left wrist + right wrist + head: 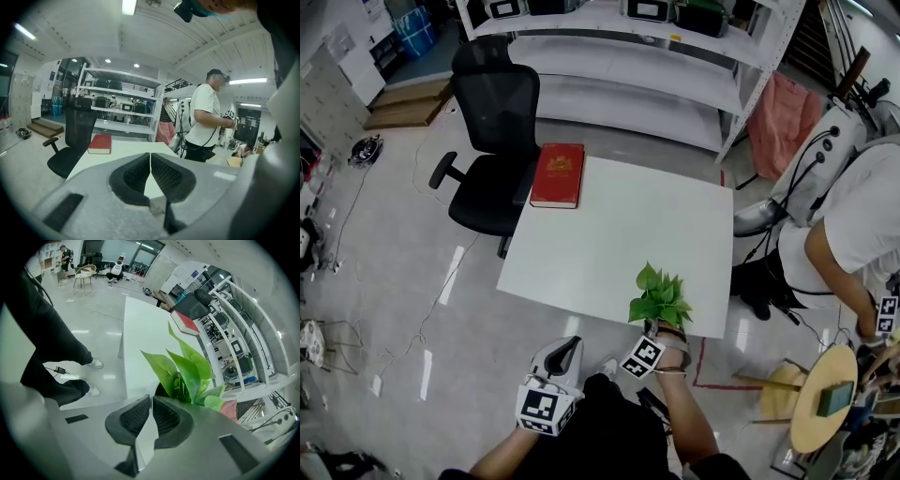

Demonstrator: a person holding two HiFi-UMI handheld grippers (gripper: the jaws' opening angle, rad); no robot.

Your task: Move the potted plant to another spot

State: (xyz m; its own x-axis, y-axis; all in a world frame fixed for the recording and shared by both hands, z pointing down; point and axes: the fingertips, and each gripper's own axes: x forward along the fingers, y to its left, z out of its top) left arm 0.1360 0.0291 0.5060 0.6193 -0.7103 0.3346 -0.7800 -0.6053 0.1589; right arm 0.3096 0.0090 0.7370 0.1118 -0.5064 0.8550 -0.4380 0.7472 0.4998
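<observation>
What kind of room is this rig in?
Likely a lab or workshop office: metal shelving stacked with equipment, a mesh office chair beside a white table, cables trailing over the bare floor.

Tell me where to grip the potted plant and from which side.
Pinch the potted plant by its pot rim, coming from the near edge of the table, as the right gripper seems to. Leaves crowd the top, and the pot stands at that edge.
</observation>
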